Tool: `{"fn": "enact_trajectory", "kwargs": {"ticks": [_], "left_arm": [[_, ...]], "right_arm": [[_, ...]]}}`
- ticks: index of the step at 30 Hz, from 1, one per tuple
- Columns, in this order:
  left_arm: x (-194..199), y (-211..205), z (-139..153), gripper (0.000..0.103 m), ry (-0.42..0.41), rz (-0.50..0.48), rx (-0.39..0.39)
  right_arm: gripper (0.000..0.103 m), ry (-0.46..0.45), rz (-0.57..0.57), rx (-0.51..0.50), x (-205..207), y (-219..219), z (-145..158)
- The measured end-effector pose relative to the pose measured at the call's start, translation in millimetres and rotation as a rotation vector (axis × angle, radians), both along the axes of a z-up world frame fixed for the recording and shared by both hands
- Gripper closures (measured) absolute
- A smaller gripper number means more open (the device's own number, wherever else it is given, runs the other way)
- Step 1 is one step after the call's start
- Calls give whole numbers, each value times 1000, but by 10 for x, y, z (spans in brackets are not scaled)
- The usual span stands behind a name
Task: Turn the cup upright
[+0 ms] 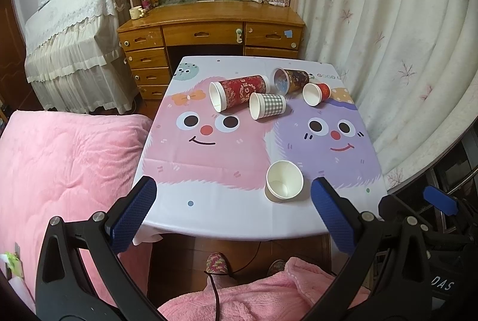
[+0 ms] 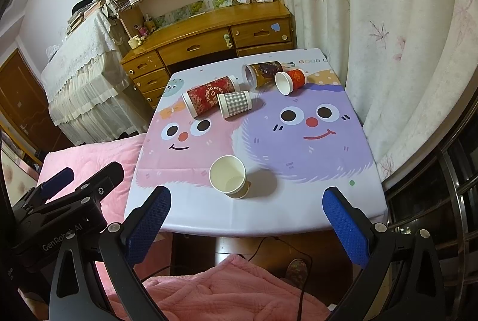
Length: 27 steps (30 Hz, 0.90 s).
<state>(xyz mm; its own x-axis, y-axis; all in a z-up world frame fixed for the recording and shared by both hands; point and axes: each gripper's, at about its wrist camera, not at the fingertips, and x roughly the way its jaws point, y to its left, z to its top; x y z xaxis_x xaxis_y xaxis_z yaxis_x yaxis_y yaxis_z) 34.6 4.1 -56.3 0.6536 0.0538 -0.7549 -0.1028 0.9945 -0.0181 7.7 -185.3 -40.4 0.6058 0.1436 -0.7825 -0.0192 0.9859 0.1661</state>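
Observation:
A white paper cup (image 1: 284,180) stands upright near the front of the table (image 1: 209,219); it also shows in the right wrist view (image 2: 228,176). Further back lie several cups on their sides: a tall red cup (image 1: 239,91) (image 2: 210,95), a checked cup (image 1: 267,105) (image 2: 234,103), a dark brown cup (image 1: 291,80) (image 2: 263,73) and a small red cup (image 1: 316,93) (image 2: 290,79). My left gripper (image 1: 233,216) is open and empty, held above the table's front edge. My right gripper (image 2: 246,219) is open and empty, also at the front edge.
A pink quilted bed (image 1: 65,171) lies left of the table. A wooden desk with drawers (image 1: 209,31) stands behind it. White curtains (image 1: 388,37) hang on the right. My pink-clad lap and slippered feet (image 1: 216,262) are below the front edge.

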Motion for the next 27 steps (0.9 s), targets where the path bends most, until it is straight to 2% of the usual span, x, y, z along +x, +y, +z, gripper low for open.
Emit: {"fn": "enact_trajectory", "kwargs": {"ticks": [27], "left_arm": [[-47,32,-168,1,29,5,-8]], "right_arm": [[0,20,2,5,-115,23,-102]]}}
